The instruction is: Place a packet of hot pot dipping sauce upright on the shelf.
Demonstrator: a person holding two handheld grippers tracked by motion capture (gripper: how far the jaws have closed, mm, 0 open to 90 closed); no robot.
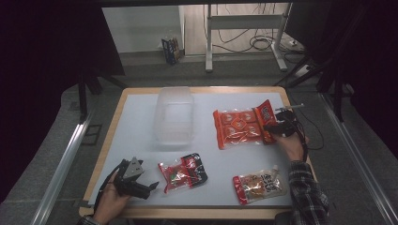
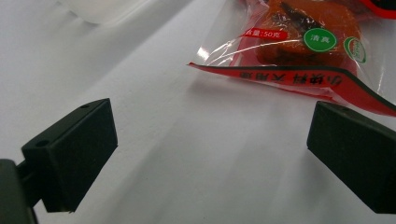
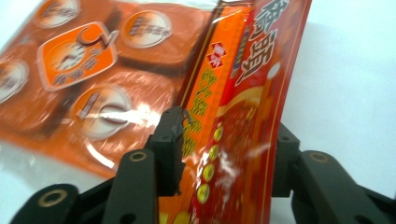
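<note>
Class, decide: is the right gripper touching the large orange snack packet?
Touching. In the right gripper view, the right gripper has both jaws pressed against the folded red edge of the large orange snack packet.

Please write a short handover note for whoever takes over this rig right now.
Right tool: shut on the header edge of the orange pack, lifting that edge; the rest lies on the table.
Left tool: open, holding nothing, low over the table, facing the red pack.
Clear tub: empty, at mid-table.
Third pack: untouched, near the front edge.
Done: nothing in the tub.
Left: probably moving all three packs into it.
</note>
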